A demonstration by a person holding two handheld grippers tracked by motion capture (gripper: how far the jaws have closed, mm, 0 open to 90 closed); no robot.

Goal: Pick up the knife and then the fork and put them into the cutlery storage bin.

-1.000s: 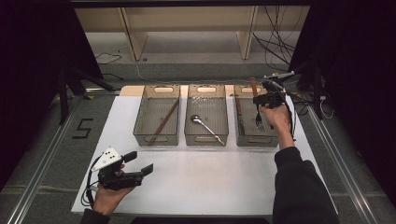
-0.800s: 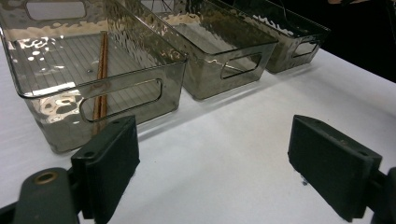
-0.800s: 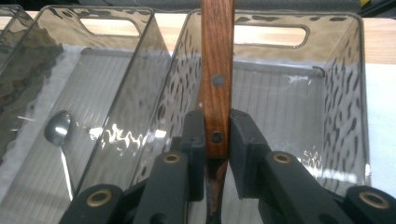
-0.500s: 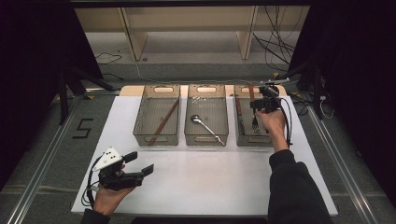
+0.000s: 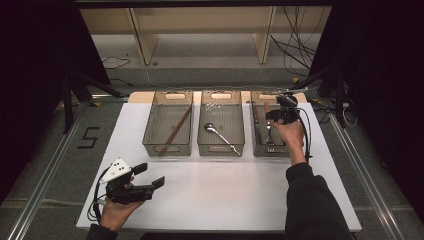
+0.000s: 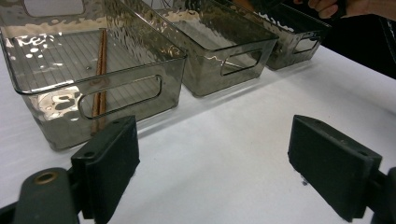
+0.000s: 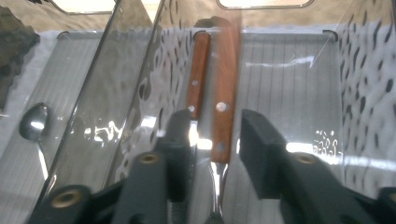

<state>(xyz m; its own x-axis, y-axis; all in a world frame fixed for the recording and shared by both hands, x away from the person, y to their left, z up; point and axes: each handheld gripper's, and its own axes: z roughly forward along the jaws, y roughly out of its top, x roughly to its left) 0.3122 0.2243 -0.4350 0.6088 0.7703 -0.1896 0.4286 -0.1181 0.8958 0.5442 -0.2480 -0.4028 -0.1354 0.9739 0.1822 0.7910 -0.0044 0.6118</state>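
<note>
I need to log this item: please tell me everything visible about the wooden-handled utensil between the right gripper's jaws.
The wooden-handled utensil has a reddish-brown handle with metal rivets and a shiny steel neck. It lies lengthwise in the smoky clear plastic bin at the right, beside a second similar handle. The right gripper straddles it; its jaws have just been opening, with gaps showing at both pads.

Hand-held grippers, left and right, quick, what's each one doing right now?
Left hand-held gripper: open, holding nothing, above the white table.
Right hand-held gripper: jaws just opened, wooden-handled utensil between them in the right bin, not gripped.
</note>
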